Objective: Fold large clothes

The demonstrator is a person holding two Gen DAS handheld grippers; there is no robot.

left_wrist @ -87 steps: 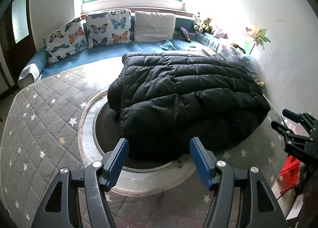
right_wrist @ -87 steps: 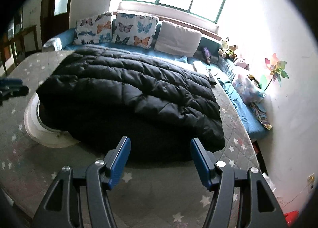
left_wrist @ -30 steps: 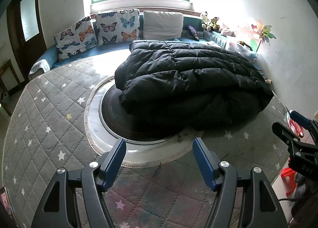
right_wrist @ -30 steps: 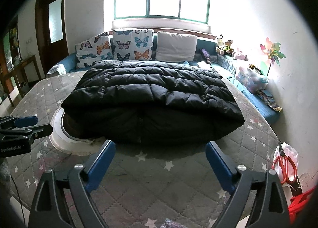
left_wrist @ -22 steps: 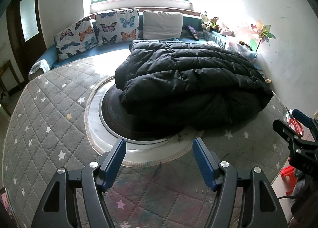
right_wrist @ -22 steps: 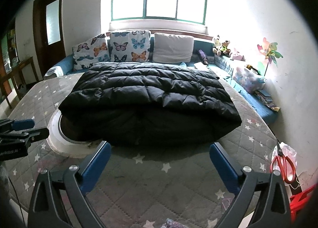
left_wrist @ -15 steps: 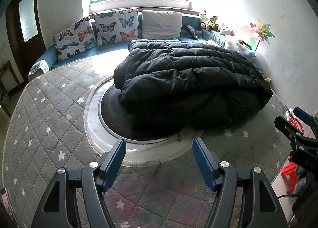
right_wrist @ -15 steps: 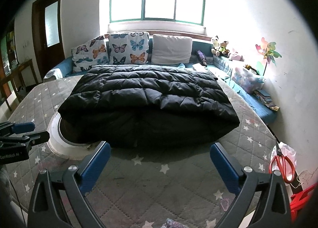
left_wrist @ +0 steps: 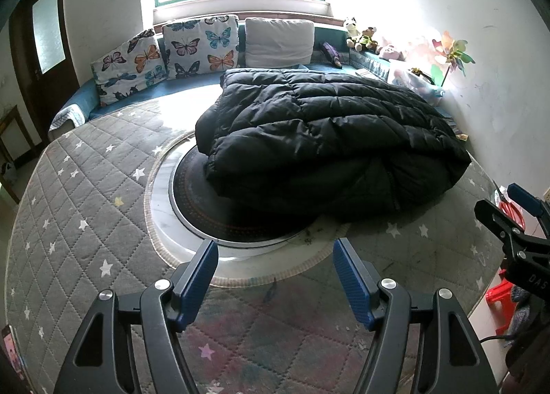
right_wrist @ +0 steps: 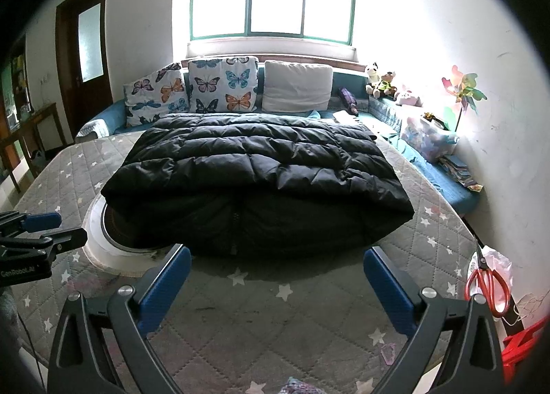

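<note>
A black puffer coat [left_wrist: 323, 132] [right_wrist: 261, 167] lies folded over on a round table under a grey star-quilted cover [left_wrist: 68, 208] [right_wrist: 282, 318]. Part of it rests on the round turntable [left_wrist: 206, 215] [right_wrist: 110, 239] in the middle. My left gripper [left_wrist: 275, 253] hovers open over the near edge of the turntable, short of the coat, with nothing between its blue pads. My right gripper [right_wrist: 277, 258] stands wide open in front of the coat's near fold, empty. Each gripper shows at the edge of the other's view.
Butterfly cushions [right_wrist: 192, 88] and a white pillow [right_wrist: 297, 86] line a blue bench [right_wrist: 443, 184] under the window. Stuffed toys [right_wrist: 381, 83] and a pinwheel [right_wrist: 464, 88] sit at the right wall. Red scissors [right_wrist: 488, 285] lie at the table's right edge, above a red stool [left_wrist: 500, 297].
Since the earliest frames both grippers have pulled back from the coat. The right gripper's jaws have spread wider. Over the last second the hands hardly shifted.
</note>
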